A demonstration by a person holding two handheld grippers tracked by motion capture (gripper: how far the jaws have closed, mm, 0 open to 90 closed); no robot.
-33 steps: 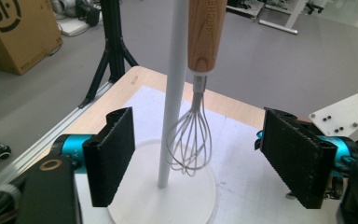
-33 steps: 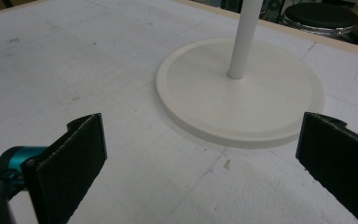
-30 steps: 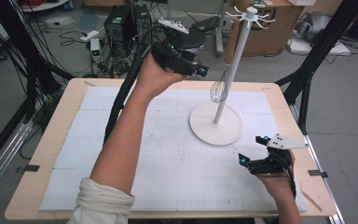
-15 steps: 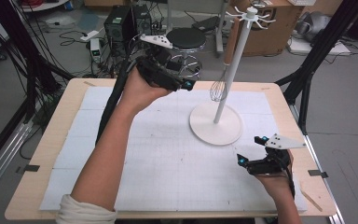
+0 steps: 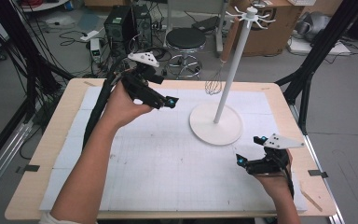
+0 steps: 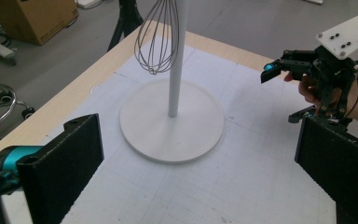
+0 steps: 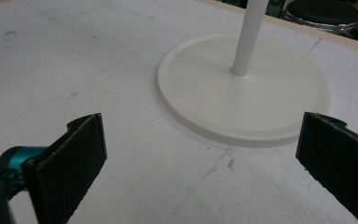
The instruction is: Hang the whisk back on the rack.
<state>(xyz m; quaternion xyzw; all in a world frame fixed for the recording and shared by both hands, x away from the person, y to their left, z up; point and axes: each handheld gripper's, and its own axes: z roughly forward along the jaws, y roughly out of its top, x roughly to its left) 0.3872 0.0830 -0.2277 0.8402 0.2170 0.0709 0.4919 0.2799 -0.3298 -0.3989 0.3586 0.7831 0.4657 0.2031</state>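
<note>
Whisk (image 5: pixel 213 84) hangs by handle from hook on white stand (image 5: pixel 216 125), far right of table (image 5: pixel 46 154); hanging keeps wires off mat. Left gripper (image 5: pixel 168 101) well left of whisk, jaws just opened, nothing between. Right gripper (image 5: pixel 251 153) parked near right, jaws apart, empty.

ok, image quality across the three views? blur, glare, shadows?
High view: soft and low in detail, even light, no hard shadows, whisk wires barely resolved. Left gripper view: whisk and stand sharp, the near fingers slightly soft. Right gripper view: the stand's base is crisp, no glare, faint shading under its rim.
</note>
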